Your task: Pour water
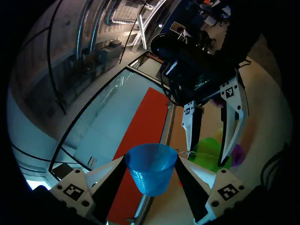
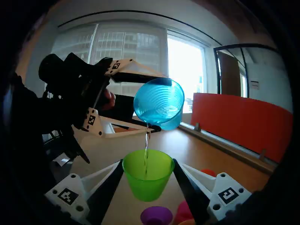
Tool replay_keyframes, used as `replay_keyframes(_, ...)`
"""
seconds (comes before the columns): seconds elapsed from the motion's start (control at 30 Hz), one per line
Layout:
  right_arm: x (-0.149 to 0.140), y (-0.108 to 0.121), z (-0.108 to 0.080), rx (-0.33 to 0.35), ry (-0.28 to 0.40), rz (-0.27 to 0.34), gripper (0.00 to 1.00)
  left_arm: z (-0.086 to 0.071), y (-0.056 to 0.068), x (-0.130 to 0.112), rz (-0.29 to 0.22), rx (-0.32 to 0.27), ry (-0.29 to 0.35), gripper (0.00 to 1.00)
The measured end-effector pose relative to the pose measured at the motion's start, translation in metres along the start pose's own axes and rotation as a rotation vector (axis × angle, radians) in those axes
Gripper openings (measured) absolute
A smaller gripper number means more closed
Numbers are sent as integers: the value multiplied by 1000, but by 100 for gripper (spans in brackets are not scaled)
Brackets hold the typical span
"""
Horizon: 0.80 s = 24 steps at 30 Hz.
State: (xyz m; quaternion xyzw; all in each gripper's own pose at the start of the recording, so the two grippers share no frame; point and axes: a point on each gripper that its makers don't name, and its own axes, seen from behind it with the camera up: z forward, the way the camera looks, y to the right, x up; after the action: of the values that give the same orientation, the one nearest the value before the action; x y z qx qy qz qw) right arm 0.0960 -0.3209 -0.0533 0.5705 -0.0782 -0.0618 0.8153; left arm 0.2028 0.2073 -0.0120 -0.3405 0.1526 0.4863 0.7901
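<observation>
**Left gripper view** — My left gripper [image 1: 151, 165] is clenched on the blue cup [image 1: 151, 173]. Both fingers press its sides, and its rim lies farther from the camera than its base. Beyond it I see the right gripper [image 1: 206, 155], its two white fingers closed around the green cup [image 1: 208, 152]. A purple cup [image 1: 237, 153] shows just beside the green one, over the wooden table [image 1: 262, 123]. A red panel [image 1: 146, 123] runs along the table's far edge.

**Right gripper view** — The green cup stands upright between my right gripper's fingers, gripped on both sides. Above it the left gripper holds the blue cup tipped, rim downward. Water [image 2: 146, 144] falls from the blue cup's lip in a thin stream into the green cup, and more water lies pooled in the lower side of the blue cup. Below the green cup I see the purple cup, with a pink cup [image 2: 184, 212] just beside it. A bright window [image 2: 183, 63] fills the background.
</observation>
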Motion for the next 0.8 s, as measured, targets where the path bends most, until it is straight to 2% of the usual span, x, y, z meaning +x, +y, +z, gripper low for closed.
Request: replay_keyframes(0.8, 0, -1, -2, 1, 2, -2, 95, 2, 0, -2, 14, 7, 0, 87)
